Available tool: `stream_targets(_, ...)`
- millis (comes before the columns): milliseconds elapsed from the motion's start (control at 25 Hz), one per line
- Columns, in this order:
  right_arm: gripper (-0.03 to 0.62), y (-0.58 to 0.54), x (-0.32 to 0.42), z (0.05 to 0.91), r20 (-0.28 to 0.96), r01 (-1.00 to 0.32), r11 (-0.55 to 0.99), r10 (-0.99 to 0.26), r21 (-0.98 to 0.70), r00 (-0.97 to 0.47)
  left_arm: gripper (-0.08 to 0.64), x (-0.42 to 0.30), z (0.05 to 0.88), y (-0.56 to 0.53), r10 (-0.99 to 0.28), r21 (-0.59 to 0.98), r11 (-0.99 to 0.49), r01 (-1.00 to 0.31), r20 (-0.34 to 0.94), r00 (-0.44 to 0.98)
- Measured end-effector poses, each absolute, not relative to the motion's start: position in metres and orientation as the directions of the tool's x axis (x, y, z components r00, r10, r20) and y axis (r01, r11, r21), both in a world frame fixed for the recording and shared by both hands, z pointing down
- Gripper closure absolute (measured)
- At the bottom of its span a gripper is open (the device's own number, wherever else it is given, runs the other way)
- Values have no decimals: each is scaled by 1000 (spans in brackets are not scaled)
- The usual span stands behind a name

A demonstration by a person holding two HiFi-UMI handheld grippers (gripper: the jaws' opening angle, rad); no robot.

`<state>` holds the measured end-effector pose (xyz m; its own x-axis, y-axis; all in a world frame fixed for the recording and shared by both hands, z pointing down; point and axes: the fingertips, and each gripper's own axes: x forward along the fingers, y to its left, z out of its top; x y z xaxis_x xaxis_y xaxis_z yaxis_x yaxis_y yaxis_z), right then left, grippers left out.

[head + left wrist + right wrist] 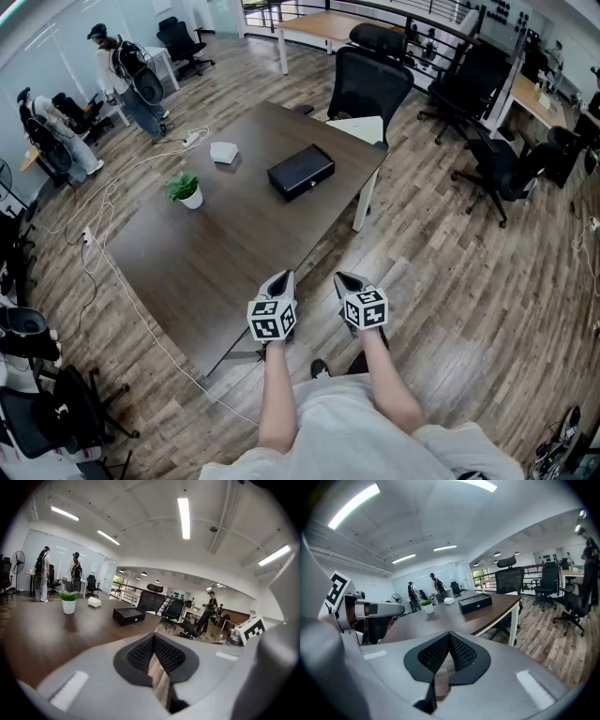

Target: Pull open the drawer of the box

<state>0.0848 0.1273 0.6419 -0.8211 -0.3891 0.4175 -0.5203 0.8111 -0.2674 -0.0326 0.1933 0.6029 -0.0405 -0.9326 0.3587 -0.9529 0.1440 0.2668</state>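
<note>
Reaching comes first: left gripper (283, 279) and right gripper (346, 280) hang closed and empty, well short of the box (301, 172), needing jaws opened there.

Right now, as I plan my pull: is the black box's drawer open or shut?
Shut. The box shows a plain block outline in every view, its front face flush, with nothing slid out.

Detail on the box (301, 172) is too small to tell.

Grey left claw (284, 278) and right claw (344, 279), black ribbed pads (140, 654), black-and-white marker cubes (272, 319); pale grey shirt (356, 433) at bottom centre.
</note>
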Motion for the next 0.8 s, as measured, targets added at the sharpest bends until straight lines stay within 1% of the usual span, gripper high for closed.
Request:
stream_targets(280,591,141,83,647,416,-522,803,-385,-289,-824,506,-34,609,208,-927,276,142,-951,373,-30)
stream_targets(440,591,135,87,648,420,-539,793,-403,-284,-813,508,-39,608,204,-936,301,143,-943,350,-30)
stream_targets(600,591,118,89,640,346,-576,740,-470,-346,-812,508,-41,604,197,-944,296,129,-946,328,-26)
stream_targets(680,592,109,84,635,322,-572,731,-476,-373,-818,506,-46,602,192,-946,294,129,-947,324,-29)
stream_targets(800,591,99,73,635,327,-561,751,-463,-349,-824,508,-60,604,182,-945,305,155,-940,322,-51)
